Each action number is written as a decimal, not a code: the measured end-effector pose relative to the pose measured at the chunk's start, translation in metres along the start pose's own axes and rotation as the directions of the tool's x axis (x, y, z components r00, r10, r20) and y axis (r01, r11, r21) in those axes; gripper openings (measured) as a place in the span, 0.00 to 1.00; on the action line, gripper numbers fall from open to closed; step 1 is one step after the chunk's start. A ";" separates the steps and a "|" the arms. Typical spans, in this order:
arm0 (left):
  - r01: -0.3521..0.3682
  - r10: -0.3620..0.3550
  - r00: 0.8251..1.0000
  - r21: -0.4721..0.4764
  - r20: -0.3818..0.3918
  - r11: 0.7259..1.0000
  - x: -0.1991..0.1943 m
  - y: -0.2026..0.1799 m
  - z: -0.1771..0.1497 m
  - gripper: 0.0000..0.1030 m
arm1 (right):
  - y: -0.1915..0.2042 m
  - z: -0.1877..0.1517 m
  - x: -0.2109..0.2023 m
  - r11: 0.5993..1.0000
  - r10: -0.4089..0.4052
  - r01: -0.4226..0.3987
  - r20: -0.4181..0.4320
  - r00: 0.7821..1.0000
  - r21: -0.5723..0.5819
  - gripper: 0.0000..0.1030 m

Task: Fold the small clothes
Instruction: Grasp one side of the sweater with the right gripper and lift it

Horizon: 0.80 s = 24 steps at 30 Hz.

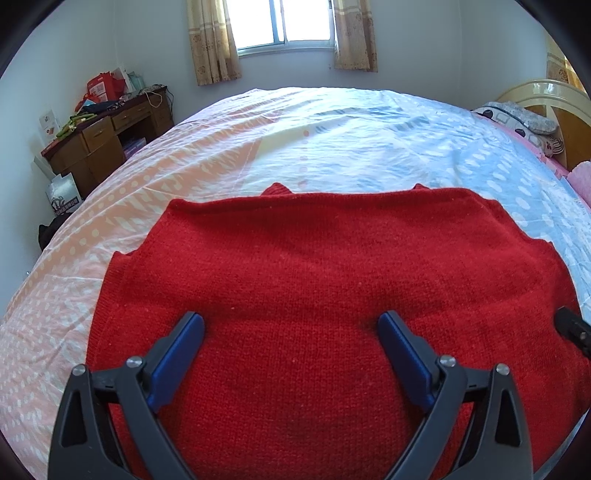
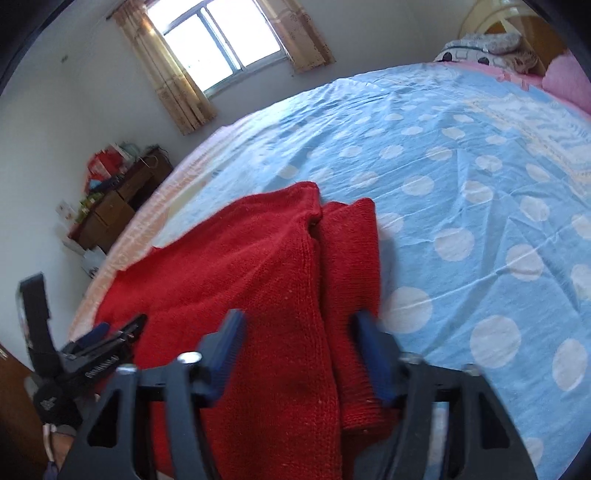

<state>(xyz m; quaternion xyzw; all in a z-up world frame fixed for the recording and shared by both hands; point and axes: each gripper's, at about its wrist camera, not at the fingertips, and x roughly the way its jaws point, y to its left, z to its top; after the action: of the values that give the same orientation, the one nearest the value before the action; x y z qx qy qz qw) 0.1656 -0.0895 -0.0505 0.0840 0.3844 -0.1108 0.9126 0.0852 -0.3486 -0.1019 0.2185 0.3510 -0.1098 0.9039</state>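
Left gripper (image 1: 291, 325) gapes over the red sweater (image 1: 295, 277); right gripper (image 2: 299, 328) straddles its folded sleeve (image 2: 351, 266), pads not yet pinching. Soft, floppy knit; probably best pinched at the sleeve's edge.

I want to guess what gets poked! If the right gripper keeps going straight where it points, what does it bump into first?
Most likely the red sweater: the right gripper points down at its folded edge lying on the bed sheet, with red knit between its fingers. Depth is hard to judge.

My two wrist cams both tilt down, close over the red sweater (image 1: 314, 277) (image 2: 258, 295); shared: bed (image 1: 332, 129) (image 2: 461, 184), window (image 1: 284, 22) (image 2: 221, 48).
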 end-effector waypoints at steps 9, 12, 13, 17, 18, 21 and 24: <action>0.003 -0.003 1.000 -0.008 0.006 1.000 -0.001 0.002 -0.001 0.95 | 0.014 0.018 -0.019 1.000 0.030 -0.030 -0.009 0.999 0.002 0.20; 0.032 -0.032 0.999 0.002 0.000 0.999 -0.007 0.004 -0.003 0.95 | 0.036 0.021 -0.031 0.998 0.052 -0.051 0.010 0.999 -0.039 0.20; 0.042 -0.042 0.999 0.016 -0.002 0.999 -0.010 0.004 -0.004 0.95 | 0.045 0.021 -0.034 0.996 0.053 -0.052 0.014 0.999 -0.067 0.20; 0.044 -0.044 0.999 0.043 0.004 0.998 -0.029 0.023 -0.012 0.95 | 0.079 0.019 -0.042 0.987 0.046 -0.041 0.031 0.998 -0.154 0.20; 0.059 -0.059 0.998 0.021 0.005 0.998 -0.035 0.034 -0.014 0.95 | 0.089 0.018 -0.043 0.985 0.053 -0.047 0.028 0.998 -0.166 0.20; 0.060 -0.059 0.998 -0.041 0.027 0.997 -0.050 0.065 -0.020 0.95 | 0.112 0.015 -0.042 0.977 0.072 -0.067 0.017 0.997 -0.200 0.20; 0.023 -0.019 0.996 -0.048 0.090 0.999 -0.065 0.089 -0.027 0.95 | 0.143 0.008 -0.037 0.965 0.105 -0.101 0.000 0.995 -0.243 0.20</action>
<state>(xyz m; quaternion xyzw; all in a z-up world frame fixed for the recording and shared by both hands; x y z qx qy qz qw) 0.1268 0.0114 -0.0157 0.0525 0.3466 -0.1145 0.9295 0.1132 -0.2249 -0.0253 0.1236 0.3441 -0.0204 0.9305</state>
